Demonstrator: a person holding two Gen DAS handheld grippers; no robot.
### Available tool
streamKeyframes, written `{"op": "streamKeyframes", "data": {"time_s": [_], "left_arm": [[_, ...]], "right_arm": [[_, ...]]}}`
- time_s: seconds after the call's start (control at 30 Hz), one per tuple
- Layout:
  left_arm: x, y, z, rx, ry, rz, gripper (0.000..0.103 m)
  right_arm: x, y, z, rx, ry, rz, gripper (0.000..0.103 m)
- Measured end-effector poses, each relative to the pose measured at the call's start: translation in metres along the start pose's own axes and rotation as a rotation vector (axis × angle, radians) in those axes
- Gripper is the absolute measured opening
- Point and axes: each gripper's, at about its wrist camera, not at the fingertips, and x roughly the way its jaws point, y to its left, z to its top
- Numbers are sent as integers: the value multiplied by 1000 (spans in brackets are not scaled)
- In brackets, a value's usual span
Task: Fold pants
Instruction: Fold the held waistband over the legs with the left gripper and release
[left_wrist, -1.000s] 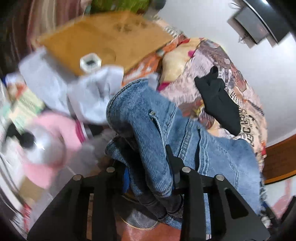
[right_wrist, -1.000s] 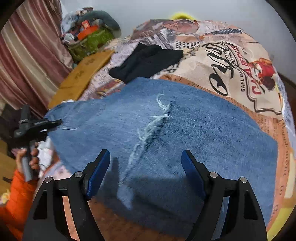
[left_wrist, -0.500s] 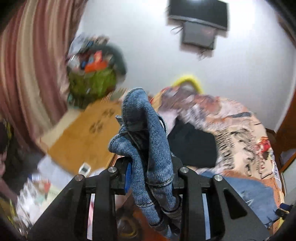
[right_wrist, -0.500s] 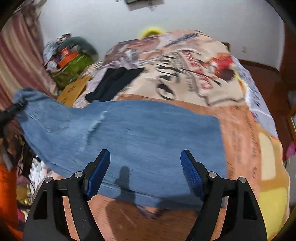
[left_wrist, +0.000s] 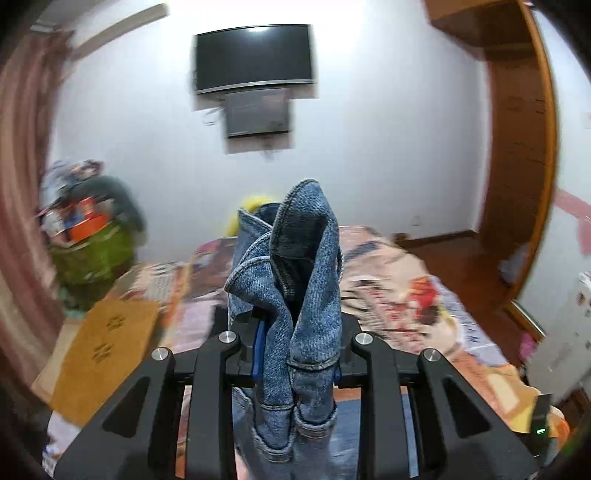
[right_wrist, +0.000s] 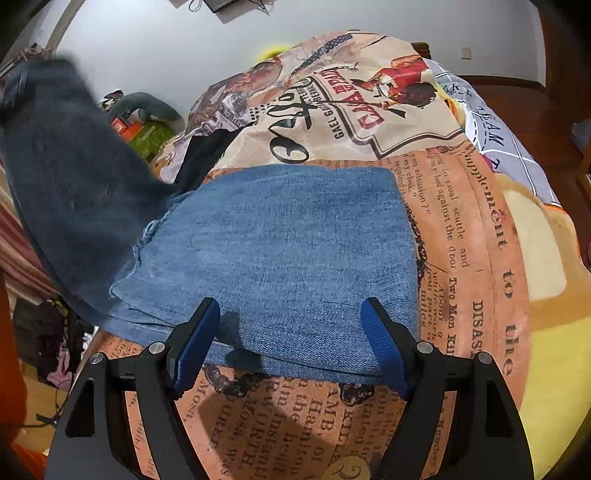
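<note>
The right gripper hovers just above the near edge of the bed with its blue-padded fingers spread wide and holding nothing. Directly beyond the fingertips, the lower part of the jeans lies flat on the printed bedspread, with a frayed tear visible at its left side. From that flat section the denim rises steeply toward the left side of the bed, where the upper part hangs in the air, dark and motion-blurred. The left gripper holds that raised end: its fingers are pressed together on a bunched handful of seamed denim, apparently the waistband region, which stands up above the fingers. Beyond it, the far end of the bed, a wall-mounted television and a wooden door frame are visible. Judged from this layout, the fold is in progress, not complete: one end is laid out flat, and the lifted end must yet be carried across and lowered onto it, then smoothed.
</note>
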Motion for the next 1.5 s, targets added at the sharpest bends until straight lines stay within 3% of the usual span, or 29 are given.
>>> {"op": "streamKeyframes", "data": {"time_s": [0.13,0.33,0.57,0.73,0.87,0.9,0.97,1.03,1.2,1.27,1.37,1.43,1.5], "left_arm": [[15,-49,4,65,31,-78,26],[46,-109,-8,103,152,-200,26],[74,-174,-52,202,330,-338,26],[83,-224,-87,363,490,-410,29],[78,-237,-105,441,523,-427,38],[77,-236,-106,432,536,-445,43],[74,-231,-105,379,580,-511,63],[71,-221,-98,320,586,-554,70],[66,-186,-74,286,479,-485,88],[72,-166,-67,313,419,-401,95],[90,-139,-65,359,366,-285,97],[111,-119,-67,397,378,-219,97],[139,-98,-74,382,449,-192,97]], "right_arm": [[-1,-2,0,5,-6,14,77],[-25,-15,-1,70,-63,43,76],[-44,-36,-9,114,-64,-14,76],[-49,-47,-16,154,-63,-26,76],[-49,-46,-18,158,-62,-28,76],[-48,-45,-19,151,-58,-33,76],[-47,-43,-19,141,-52,-41,76],[-46,-41,-19,131,-44,-46,76],[-41,-37,-19,123,-35,-42,76],[-39,-36,-20,125,-30,-40,76],[-32,-33,-22,122,-10,-44,76],[-29,-24,-25,104,14,-44,76],[-24,-17,-25,68,37,-46,76]]}}
